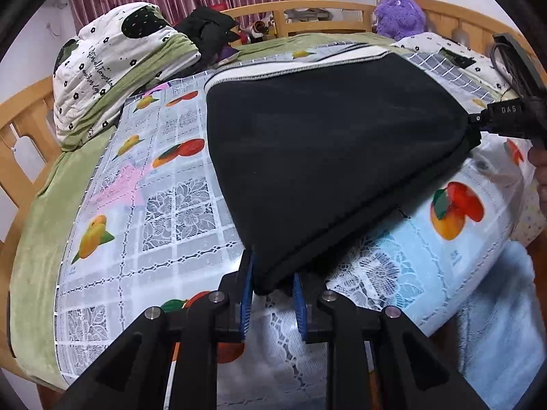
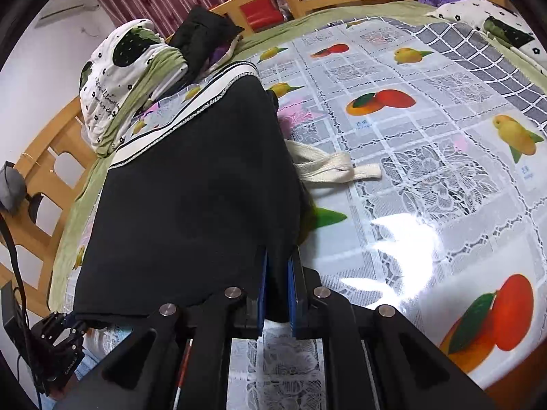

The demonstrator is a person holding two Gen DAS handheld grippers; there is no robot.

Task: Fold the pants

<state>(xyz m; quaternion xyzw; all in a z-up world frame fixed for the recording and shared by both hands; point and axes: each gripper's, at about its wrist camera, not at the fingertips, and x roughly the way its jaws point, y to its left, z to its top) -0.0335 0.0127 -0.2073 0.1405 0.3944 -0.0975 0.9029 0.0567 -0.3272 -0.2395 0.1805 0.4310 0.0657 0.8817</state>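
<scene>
Black pants (image 1: pixel 328 157) with a white striped waistband (image 1: pixel 301 65) are held stretched above a fruit-print tablecloth (image 1: pixel 164 184). My left gripper (image 1: pixel 272 283) is shut on one near corner of the pants. My right gripper (image 2: pixel 277 273) is shut on the other corner of the pants (image 2: pixel 191 205); it also shows at the right edge of the left wrist view (image 1: pixel 478 121). A cream drawstring (image 2: pixel 331 167) trails from under the pants onto the cloth. The left gripper shows at lower left of the right wrist view (image 2: pixel 68 328).
A folded white and green quilt (image 1: pixel 112 71) and a black garment (image 1: pixel 208 30) lie at the far left of the bed. A purple plush toy (image 1: pixel 400 13) sits by the wooden rail (image 1: pixel 307 13). A light blue blanket (image 1: pixel 495 324) lies at the near right.
</scene>
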